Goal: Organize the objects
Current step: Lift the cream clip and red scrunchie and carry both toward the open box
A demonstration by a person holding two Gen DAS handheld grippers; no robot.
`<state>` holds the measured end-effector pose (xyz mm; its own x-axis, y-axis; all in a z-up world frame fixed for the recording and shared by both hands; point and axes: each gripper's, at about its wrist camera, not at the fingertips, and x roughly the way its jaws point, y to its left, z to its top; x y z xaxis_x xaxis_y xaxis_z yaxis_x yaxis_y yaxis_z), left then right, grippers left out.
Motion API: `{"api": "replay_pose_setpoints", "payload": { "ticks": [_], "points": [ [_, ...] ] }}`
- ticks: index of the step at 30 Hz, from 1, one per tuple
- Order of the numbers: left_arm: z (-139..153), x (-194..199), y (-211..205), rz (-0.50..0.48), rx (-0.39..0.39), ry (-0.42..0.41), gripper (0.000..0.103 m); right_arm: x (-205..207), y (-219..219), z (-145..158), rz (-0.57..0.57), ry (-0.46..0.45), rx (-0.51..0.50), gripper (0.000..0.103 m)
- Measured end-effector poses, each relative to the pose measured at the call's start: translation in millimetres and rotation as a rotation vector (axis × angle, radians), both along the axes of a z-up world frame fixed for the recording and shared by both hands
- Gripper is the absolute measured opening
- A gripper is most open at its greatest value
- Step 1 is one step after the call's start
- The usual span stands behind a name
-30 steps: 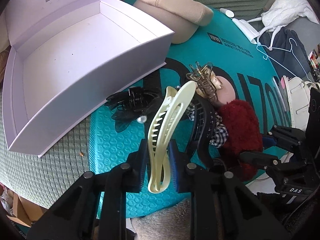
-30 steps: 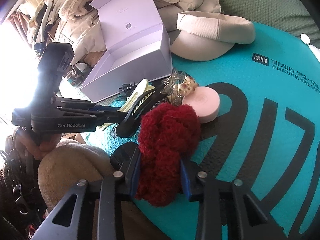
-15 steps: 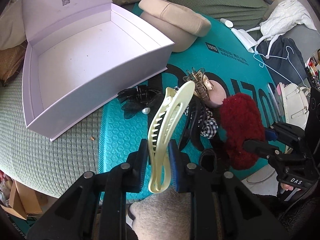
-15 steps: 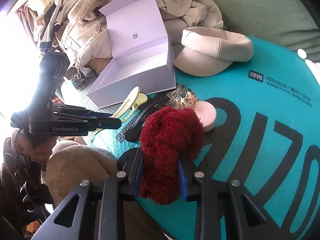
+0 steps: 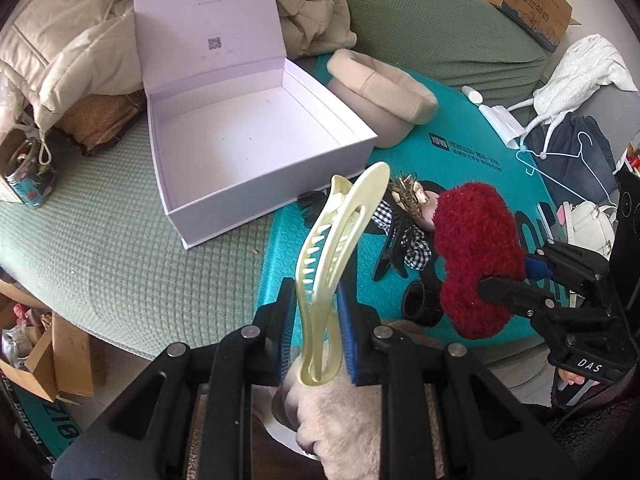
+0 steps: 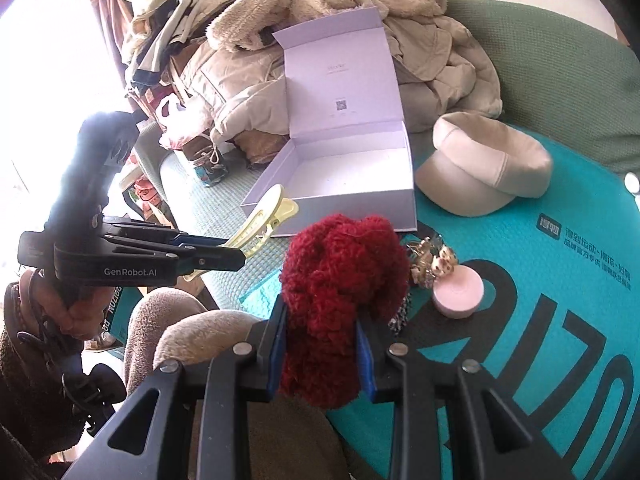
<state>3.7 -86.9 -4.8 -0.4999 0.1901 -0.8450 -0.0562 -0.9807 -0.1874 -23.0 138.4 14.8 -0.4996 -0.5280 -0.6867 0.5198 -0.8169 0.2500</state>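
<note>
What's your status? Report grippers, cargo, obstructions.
Left gripper shut on cream hair clip. Right gripper shut on red scrunchie. Open lavender box unobstructed.

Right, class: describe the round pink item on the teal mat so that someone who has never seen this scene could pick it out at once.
Start at the big teal mat with black lettering and find the beige cap beside the open lilac box. Nearer the camera than the cap lies a cluster of hair accessories. At its edge sits the pink disc: smooth, flat and round, next to a gold claw clip, unlike the spiky clips around it.
</note>
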Motion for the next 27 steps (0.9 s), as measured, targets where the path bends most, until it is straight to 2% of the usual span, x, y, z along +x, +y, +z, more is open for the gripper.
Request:
{"api": "replay_pose_setpoints", "payload": {
  "ticks": [5, 14, 20, 27],
  "points": [
    [28, 25, -17, 0.056, -0.042, 0.051, 0.019, 3, -19, 12, 0.051, 0.023, -0.004, 0.03],
    [62, 40, -35, 0.13, -0.08, 0.103, 0.019, 1, -40, 36, 0.107, 0.073, -0.004, 0.03],
    [84, 30, -44, 0.156, -0.114, 0.137, 0.02, -13, -52, 53, 0.129, 0.113, -0.006, 0.03],
    [100, 0, -48, 0.158, -0.13, 0.157, 0.02, -38, -63, 70, 0.139, 0.151, 0.003, 0.03]
  ]
}}
